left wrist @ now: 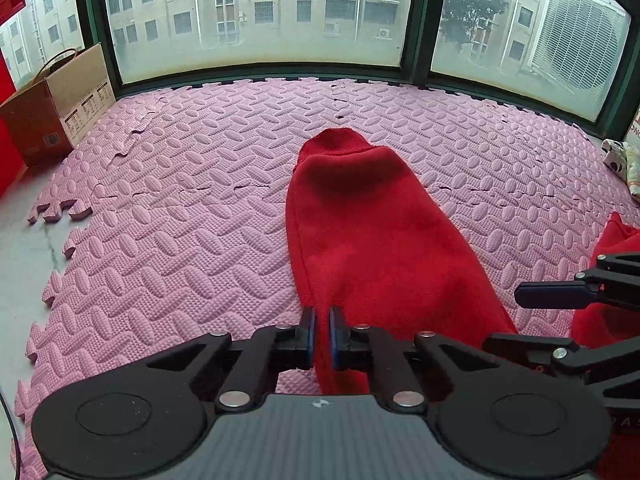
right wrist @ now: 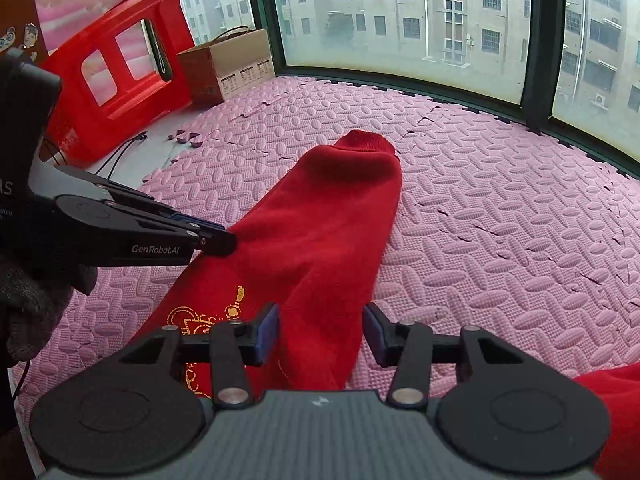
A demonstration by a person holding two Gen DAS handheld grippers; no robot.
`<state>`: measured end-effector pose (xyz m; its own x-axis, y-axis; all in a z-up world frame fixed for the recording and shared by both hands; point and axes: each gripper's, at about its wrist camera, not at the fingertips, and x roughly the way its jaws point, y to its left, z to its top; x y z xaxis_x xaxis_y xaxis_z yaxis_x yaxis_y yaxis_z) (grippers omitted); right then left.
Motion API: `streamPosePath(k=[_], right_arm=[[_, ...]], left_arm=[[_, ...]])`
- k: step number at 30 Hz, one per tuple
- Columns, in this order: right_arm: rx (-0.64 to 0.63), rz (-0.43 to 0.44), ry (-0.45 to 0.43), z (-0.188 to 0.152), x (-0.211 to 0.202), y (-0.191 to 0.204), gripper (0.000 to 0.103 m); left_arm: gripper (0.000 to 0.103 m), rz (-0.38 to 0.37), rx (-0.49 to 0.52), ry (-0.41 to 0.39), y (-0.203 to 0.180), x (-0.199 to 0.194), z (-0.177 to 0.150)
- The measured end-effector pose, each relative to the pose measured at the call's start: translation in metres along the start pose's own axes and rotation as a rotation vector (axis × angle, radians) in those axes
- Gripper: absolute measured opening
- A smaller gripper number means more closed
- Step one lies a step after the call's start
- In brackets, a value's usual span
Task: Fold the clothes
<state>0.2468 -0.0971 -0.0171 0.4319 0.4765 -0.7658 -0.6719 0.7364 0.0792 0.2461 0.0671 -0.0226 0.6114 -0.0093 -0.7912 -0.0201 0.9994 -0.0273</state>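
Left tongs (left wrist: 322,330) pinch the red sweater (left wrist: 360,224); right tongs (right wrist: 320,332) gape over it.

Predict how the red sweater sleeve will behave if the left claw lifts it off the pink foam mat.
The red sweater sleeve will probably droop limply, since it lies creased where the left claw pinches it. The fuzzy knit looks unlikely to slip. The textured pink foam mat may drag on it.

Red garment (left wrist: 360,216): soft matt fleecy cloth, ribbed knit cuff, gold embroidered motif (right wrist: 208,320). Floor mat (left wrist: 180,200): pink foam, embossed rough texture. Left gripper (left wrist: 322,330) and right gripper (right wrist: 320,330): matt black plastic, bright metal rivets. Box (left wrist: 60,104): brown cardboard. Stool (right wrist: 120,52): glossy red plastic.
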Motion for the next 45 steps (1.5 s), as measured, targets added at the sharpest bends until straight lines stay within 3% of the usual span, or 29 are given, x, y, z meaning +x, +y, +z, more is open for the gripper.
streamPosePath(k=[4, 10, 14, 17, 22, 25, 29, 34, 41, 45], right_arm=[[-0.039, -0.086, 0.019, -0.007, 0.000, -0.004, 0.051], [0.057, -0.078, -0.023, -0.007, -0.019, -0.021, 0.052], [0.110, -0.097, -0.068, -0.003, -0.030, -0.030, 0.046], [0.154, -0.060, -0.033, -0.008, -0.031, -0.042, 0.040], [0.080, -0.042, 0.046, -0.022, -0.032, -0.030, 0.039], [0.032, -0.045, 0.084, -0.033, -0.041, -0.026, 0.039], [0.060, -0.046, 0.098, -0.043, -0.054, -0.033, 0.039], [0.138, -0.072, -0.006, -0.043, -0.084, -0.056, 0.038], [0.296, -0.272, -0.168, -0.044, -0.131, -0.117, 0.039], [0.394, -0.306, -0.174, -0.056, -0.146, -0.146, 0.039]], left_arm=[[0.008, -0.003, -0.009, 0.009, 0.005, 0.002, -0.001], [0.012, 0.000, 0.012, 0.013, -0.003, 0.005, -0.001], [0.013, 0.008, 0.018, -0.013, -0.007, -0.005, 0.003], [0.010, -0.052, 0.058, -0.043, -0.020, -0.013, 0.009], [0.009, -0.209, 0.144, -0.009, -0.053, -0.003, 0.010], [0.009, -0.255, 0.186, 0.000, -0.071, 0.008, 0.006], [0.009, -0.300, 0.194, 0.009, -0.083, 0.011, 0.003], [0.010, -0.330, 0.205, -0.003, -0.095, -0.001, 0.003], [0.012, -0.373, 0.219, -0.020, -0.112, -0.017, 0.002], [0.026, -0.423, 0.248, -0.023, -0.131, -0.028, -0.002]])
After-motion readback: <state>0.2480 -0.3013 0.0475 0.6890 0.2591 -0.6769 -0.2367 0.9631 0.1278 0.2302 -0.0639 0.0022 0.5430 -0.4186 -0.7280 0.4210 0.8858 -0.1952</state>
